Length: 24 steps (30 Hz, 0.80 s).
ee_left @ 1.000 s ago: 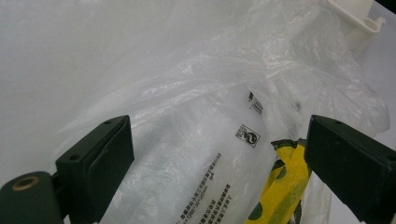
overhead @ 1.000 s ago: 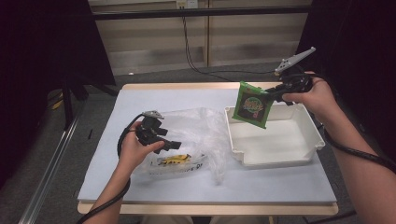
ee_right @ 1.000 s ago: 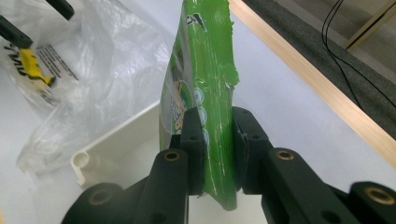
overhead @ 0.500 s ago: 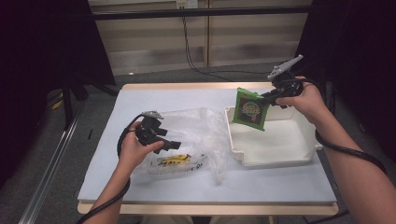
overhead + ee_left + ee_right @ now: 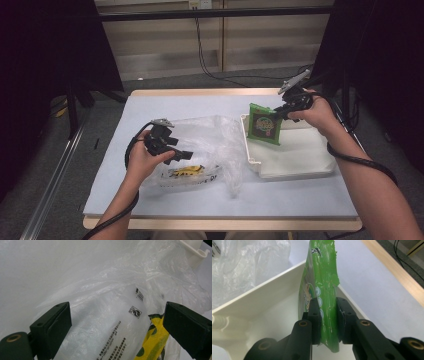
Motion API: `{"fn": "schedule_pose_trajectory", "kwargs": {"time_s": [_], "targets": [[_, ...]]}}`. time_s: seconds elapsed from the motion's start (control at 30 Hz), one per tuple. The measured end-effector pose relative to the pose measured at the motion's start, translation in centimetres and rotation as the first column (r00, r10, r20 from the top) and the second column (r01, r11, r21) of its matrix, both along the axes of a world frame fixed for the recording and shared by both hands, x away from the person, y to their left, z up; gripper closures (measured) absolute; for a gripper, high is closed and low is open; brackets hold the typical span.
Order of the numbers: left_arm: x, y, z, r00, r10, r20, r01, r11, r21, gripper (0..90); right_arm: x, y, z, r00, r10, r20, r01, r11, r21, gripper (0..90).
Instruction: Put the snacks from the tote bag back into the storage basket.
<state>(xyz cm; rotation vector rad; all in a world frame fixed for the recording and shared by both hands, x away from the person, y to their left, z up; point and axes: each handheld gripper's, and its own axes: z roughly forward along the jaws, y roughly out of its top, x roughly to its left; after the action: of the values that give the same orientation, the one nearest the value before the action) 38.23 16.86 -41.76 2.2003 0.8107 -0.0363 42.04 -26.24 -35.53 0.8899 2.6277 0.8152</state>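
A green snack packet (image 5: 264,125) (image 5: 322,290) hangs upright over the far left corner of the white tray (image 5: 300,162), pinched at its upper right corner by my right gripper (image 5: 280,111) (image 5: 328,322), which is shut on it. On the left lies a crumpled clear plastic bag (image 5: 210,145) (image 5: 105,315) with a yellow packet (image 5: 186,171) (image 5: 152,340) inside. My left gripper (image 5: 181,150) (image 5: 117,327) hovers over the bag, jaws open wide, with bag and yellow packet between them but untouched.
The white tray's wall (image 5: 262,300) sits just right of the plastic bag on the pale blue tabletop (image 5: 150,107). A wooden table edge (image 5: 200,92) runs along the far side. Cables trail from both grippers.
My right gripper has moved down and leftward with the green packet, bringing it lower over the tray's far left corner. The left gripper has stayed over the bag.
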Motion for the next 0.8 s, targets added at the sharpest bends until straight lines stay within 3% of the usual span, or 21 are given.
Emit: {"fn": "schedule_pose_trajectory", "kwargs": {"time_s": [0.27,0.8], "targets": [[0.0,0.1,-0.1,1.0000,0.002,-0.002,-0.002,1.0000,0.006,8.3,0.9,0.0,-0.7,0.9999,0.015,-0.007,-0.016,1.000,-0.007,75.2],[-0.1,0.2,0.3,1.0000,0.006,0.004,-0.007,0.9999,0.015,8.3,2.5,-0.4,-1.0,0.9995,0.015,0.029,-0.014,0.999,-0.043,73.0]]}}
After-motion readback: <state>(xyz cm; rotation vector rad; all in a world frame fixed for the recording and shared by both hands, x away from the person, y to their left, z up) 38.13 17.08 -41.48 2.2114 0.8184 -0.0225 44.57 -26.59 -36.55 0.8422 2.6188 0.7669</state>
